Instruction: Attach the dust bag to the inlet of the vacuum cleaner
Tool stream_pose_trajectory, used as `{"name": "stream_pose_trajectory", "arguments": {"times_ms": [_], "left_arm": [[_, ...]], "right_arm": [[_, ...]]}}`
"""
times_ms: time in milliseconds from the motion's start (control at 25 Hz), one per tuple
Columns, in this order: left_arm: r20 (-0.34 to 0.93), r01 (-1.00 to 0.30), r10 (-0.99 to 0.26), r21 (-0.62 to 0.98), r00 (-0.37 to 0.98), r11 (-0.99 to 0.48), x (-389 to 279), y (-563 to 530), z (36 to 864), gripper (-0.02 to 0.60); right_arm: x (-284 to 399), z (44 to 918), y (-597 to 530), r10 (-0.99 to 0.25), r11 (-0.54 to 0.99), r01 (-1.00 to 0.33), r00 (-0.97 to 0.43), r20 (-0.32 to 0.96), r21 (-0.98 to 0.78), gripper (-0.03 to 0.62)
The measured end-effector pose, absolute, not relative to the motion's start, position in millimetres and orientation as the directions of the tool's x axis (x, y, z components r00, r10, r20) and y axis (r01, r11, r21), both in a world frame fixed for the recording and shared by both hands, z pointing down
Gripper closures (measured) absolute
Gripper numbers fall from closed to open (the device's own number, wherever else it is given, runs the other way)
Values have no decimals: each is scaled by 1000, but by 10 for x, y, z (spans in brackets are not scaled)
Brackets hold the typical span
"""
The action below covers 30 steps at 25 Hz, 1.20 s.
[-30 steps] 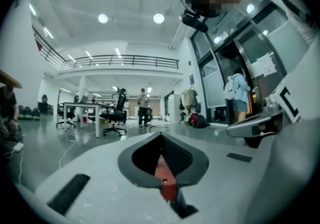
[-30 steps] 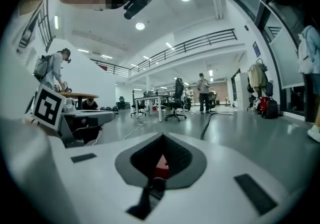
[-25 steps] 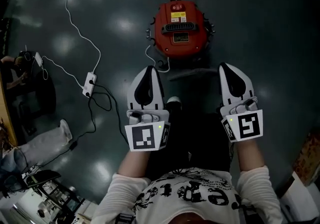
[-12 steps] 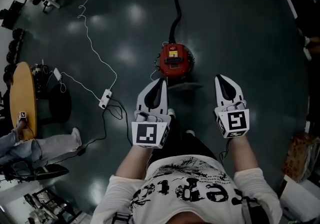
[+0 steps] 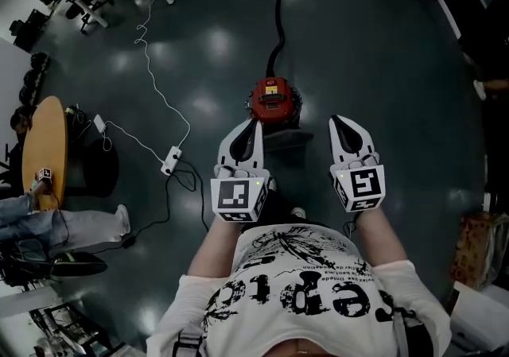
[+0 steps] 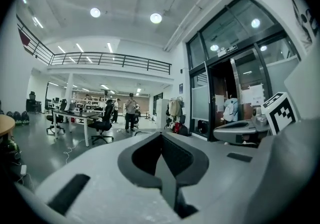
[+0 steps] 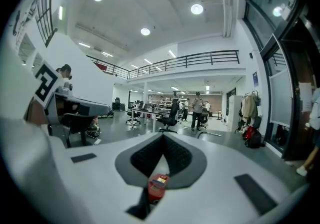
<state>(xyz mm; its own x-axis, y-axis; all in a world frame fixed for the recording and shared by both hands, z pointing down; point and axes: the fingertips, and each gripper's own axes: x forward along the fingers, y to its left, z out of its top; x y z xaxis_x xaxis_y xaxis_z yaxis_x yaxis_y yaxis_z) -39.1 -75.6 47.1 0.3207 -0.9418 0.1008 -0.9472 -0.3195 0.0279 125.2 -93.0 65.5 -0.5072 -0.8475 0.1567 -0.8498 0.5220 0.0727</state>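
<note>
While red vac (image 5: 273, 101) sits on floor (image 5: 382, 69) | pwr strip (image 5: 170, 161) left | table (image 5: 40, 141) beyond

Red round vacuum cleaner (image 5: 273, 101) on floor

Floor (image 5: 382, 69): dark grey-green, glossy, with pale round light spots.

Vacuum cleaner (image 5: 273, 101): red body, small yellow label on top. Hose (image 5: 278, 13): black.

Left gripper (image 5: 256, 122) and right gripper (image 5: 334, 118): white shells, black inner pads. Marker cubes (image 5: 238, 198): black square patterns on white, 1 small green light on each. In the left gripper view the shells read light grey and the pads dark grey.

Cable (image 5: 151, 77) and power strip (image 5: 170, 161): white. Thinner leads beside the strip: black.

Round table (image 5: 40, 141) at the floor's left edge: tan wood.

Shirt (image 5: 302, 292): white with black print.

Trousers (image 5: 71, 230) at the floor's lower left: pale grey-blue.
</note>
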Motion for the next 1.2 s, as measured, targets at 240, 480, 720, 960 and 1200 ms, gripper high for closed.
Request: {"name": "stream_pose_trajectory", "arguments": {"times_ms": [240,480,720,960,1200], "left_arm": [[90,-949,-945,22,314,-313,-342,-585,422,578],[70,-951,-949,19,308,-308,-389,-551,348,578],[87,-931,-928,0,363,-364,-272,-435,394,578],[111,-921,-916,2,387,-389,-124,-319,548,578],[113,-926,-920,8,376,-377,-28,-172,572,578]], "right_arm": [[1326,654,-789,-847,522,-852,-511,150,47,592],[1304,572,-733,-848,523,-851,-514,129,53,592],[1332,574,-612,-854,513,-857,-502,136,54,592],[1400,721,-448,-842,526,-849,-514,163,42,592],[1533,744,-295,-840,526,-850,-513,176,34,592]]}}
